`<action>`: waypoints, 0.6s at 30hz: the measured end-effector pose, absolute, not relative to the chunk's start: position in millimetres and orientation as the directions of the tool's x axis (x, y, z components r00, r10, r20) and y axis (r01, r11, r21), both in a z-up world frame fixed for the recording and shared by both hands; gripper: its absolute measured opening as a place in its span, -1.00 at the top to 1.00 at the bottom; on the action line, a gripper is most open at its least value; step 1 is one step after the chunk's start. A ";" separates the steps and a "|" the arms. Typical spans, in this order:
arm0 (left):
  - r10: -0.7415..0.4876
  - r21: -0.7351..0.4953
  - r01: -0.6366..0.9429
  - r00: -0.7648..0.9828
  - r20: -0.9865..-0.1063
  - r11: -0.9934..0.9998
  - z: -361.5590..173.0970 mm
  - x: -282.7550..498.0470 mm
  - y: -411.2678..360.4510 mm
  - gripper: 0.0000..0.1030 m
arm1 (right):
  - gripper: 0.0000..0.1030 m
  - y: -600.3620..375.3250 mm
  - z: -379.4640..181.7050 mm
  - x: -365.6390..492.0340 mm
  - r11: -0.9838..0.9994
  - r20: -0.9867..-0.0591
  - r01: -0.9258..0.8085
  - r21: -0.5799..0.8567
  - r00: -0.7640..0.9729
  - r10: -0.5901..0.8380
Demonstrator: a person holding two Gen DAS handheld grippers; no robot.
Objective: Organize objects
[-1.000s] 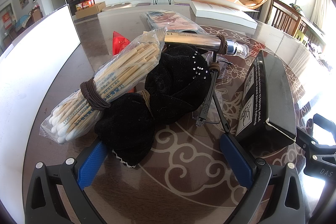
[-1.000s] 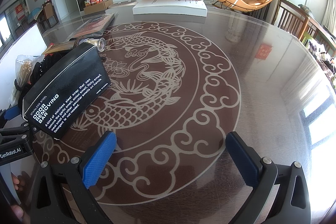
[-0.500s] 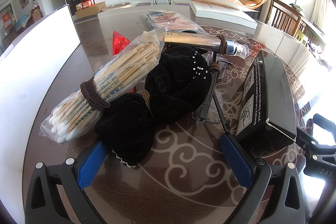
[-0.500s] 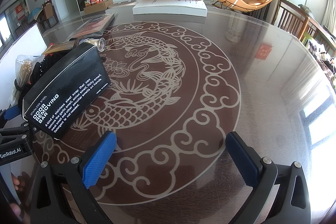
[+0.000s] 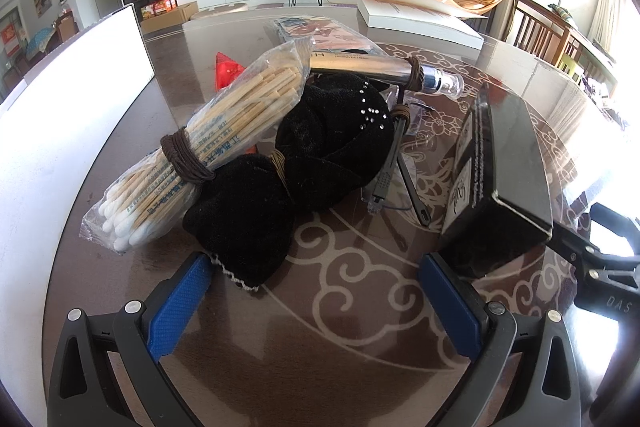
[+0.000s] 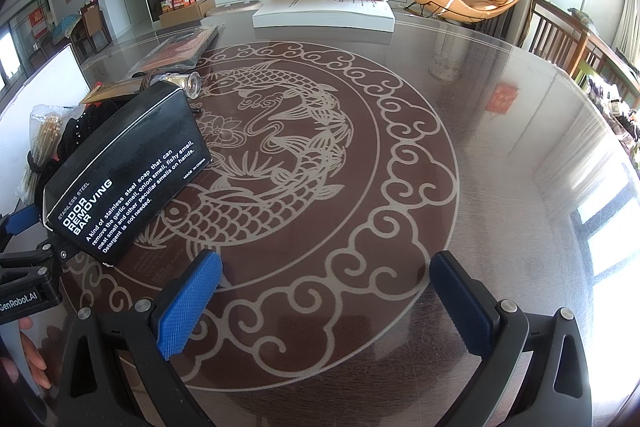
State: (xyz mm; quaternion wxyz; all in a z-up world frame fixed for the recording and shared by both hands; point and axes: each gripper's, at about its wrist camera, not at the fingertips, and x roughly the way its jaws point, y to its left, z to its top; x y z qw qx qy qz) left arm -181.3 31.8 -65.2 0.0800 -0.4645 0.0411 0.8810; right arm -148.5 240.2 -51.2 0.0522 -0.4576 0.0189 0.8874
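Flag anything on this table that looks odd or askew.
The cluttered pile: a cotton swab bag, black fabric and a silver tube lie heaped crosswise, hair ties wound round them. The black box sits tilted beside them.

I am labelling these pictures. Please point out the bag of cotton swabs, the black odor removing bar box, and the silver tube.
bag of cotton swabs (image 5: 208, 151), left wrist view, on the wooden sticks.
black odor removing bar box (image 6: 128, 175), right wrist view, on its printed face.
silver tube (image 5: 360, 67), left wrist view, on the shiny body.
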 end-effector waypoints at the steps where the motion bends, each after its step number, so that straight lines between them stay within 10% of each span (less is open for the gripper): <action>1: 0.121 -0.003 -0.211 -0.548 -0.828 -0.977 -64.6 -172.1 30.6 -1.00 | -1.00 240.3 -51.4 -148.5 -0.994 -0.814 -0.110 -0.014 -0.576 0.075; 10: 0.193 -0.041 -0.335 -0.435 -0.879 -0.941 -53.8 -124.1 -7.3 -1.00 | -1.00 240.3 -51.4 -148.4 -0.994 -0.814 -0.110 -0.014 -0.576 0.075; 18: 0.235 -0.094 -0.247 -0.634 -0.737 -0.964 21.8 -184.3 -40.7 -1.00 | -1.00 240.3 -51.4 -148.3 -0.994 -0.814 -0.110 -0.014 -0.576 0.075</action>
